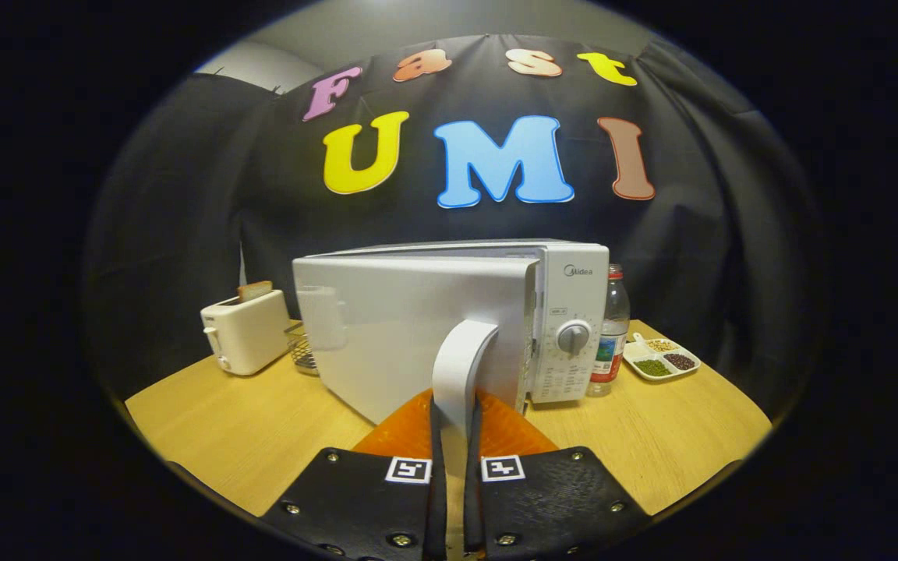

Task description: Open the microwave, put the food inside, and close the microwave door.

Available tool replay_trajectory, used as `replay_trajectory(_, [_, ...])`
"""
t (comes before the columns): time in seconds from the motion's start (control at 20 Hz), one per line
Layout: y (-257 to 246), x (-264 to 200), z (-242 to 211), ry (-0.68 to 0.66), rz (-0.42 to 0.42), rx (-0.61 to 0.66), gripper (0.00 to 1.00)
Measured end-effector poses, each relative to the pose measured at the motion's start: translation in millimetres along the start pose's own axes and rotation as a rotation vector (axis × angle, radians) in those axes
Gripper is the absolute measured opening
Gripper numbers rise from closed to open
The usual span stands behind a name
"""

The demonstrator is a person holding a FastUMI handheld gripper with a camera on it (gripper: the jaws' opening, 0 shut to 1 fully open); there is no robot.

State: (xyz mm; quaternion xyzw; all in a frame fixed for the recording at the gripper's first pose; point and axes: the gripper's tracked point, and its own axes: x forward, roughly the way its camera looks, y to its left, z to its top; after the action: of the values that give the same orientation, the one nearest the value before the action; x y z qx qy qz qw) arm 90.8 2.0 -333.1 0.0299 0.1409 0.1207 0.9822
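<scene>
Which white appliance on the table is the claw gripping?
The microwave: the claw is shut on its door handle. The toaster stands untouched beside it.

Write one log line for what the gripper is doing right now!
gripper: shut on door handle | microwave door: partly open | toaster, water bottle, snack tray: on table

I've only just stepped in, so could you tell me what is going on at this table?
A person is using the hand-held gripper on the white microwave. Its fingers are closed on the door handle, and the microwave door stands swung partly open. On the wooden table sit a toaster with bread to the microwave's left, and a bottle and a divided dish of beans to its right. No food has gone inside yet, as far as can be seen.
</scene>
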Motion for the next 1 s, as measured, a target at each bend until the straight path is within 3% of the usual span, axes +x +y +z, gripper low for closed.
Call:
replay_trajectory(0.3, [108,-55,-17,-0.036,0.179,-0.009,0.08])
replay_trajectory(0.4, [142,-63,-21,-0.058,0.195,-0.021,0.08])
replay_trajectory(0.55, [170,-68,-23,-0.108,0.104,-0.083,0.08])
replay_trajectory(1.0, [251,-60,-25,-0.188,-0.162,-0.057,0.08])
